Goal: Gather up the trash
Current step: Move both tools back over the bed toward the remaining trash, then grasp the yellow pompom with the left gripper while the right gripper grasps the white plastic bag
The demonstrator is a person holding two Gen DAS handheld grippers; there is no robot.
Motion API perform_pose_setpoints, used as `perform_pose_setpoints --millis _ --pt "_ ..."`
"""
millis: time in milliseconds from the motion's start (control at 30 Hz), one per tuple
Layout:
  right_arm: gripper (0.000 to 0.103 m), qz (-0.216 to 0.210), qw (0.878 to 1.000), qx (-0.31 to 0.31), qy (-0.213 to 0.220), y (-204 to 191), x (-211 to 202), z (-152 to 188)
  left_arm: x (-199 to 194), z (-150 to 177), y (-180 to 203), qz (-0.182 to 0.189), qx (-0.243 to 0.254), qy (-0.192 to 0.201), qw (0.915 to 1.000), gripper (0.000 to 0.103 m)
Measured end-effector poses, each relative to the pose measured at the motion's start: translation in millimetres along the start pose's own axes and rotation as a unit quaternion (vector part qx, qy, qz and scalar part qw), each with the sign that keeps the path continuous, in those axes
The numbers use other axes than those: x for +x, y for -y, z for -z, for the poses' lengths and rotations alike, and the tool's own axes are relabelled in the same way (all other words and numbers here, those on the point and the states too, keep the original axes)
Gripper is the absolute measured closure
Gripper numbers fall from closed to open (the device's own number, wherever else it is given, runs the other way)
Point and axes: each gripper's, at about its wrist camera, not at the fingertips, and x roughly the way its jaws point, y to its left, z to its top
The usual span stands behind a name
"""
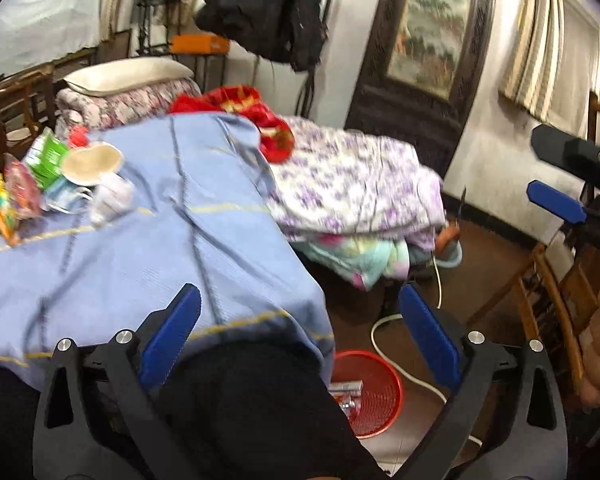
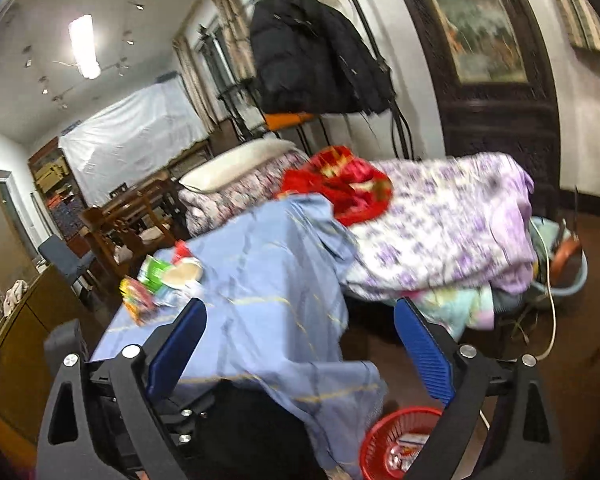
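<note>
A pile of trash (image 1: 56, 176) lies on the blue cloth (image 1: 180, 216) at the far left: a green packet, a used paper bowl, crumpled wrappers and tissue. The right wrist view shows the same trash pile (image 2: 160, 284) on the cloth's far edge. A red mesh basket (image 1: 374, 396) stands on the floor below the cloth's corner, with a few wrappers in it; in the right wrist view the basket (image 2: 400, 436) is low in frame. My left gripper (image 1: 300, 296) is open and empty above the cloth's corner. My right gripper (image 2: 300, 308) is open and empty too, and its blue finger (image 1: 556, 200) shows at the right edge.
A purple floral quilt (image 1: 356, 176) and a red blanket (image 1: 260, 116) are heaped beyond the cloth. A black jacket (image 1: 268, 8) hangs above. A white cable (image 1: 384, 344) runs over the floor beside the basket. A wooden chair (image 1: 548, 292) stands at the right, a dark framed door (image 1: 424, 40) behind.
</note>
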Motion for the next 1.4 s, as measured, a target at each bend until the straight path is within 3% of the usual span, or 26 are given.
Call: perform_pose_setpoints --millis 233,433,533,667,800,967,1100,1233,1400 --pt "0.006 -0.024 0.999 0.0 0.042 -52 -31 -20 -48 -17 -35 -0.002 -0.038 0.055 0.9978 0.007" --pt "0.006 0.01 0.998 -0.056 0.026 -107 -29 -14 -81 -14 -88 -0.039 -0.077 0.094 0.9918 0.007" --pt "0.006 0.037 0.995 -0.094 0.005 -132 -11 -2 -88 -9 -119 -0.065 -0.103 0.093 0.9882 0.007" --pt "0.006 0.025 0.991 -0.131 -0.032 -155 21 23 -99 4 -164 -0.126 -0.121 0.097 0.9798 0.007" --pt "0.006 0.023 0.983 -0.176 -0.052 -176 59 51 -105 21 -223 -0.17 -0.172 0.083 0.9667 0.007" --pt "0.006 0.015 0.975 -0.21 -0.07 -191 107 80 -113 47 -293 -0.238 -0.225 0.07 0.9421 0.007" --pt "0.006 -0.003 0.975 -0.208 -0.082 -196 144 87 -112 59 -331 -0.259 -0.26 0.05 0.9288 0.007" --pt "0.006 -0.014 0.98 -0.187 -0.073 -192 171 87 -108 51 -352 -0.269 -0.263 0.047 0.9253 0.007" --pt "0.006 -0.02 0.986 -0.149 -0.066 -174 195 77 -86 4 -375 -0.269 -0.248 0.046 0.9295 0.007"
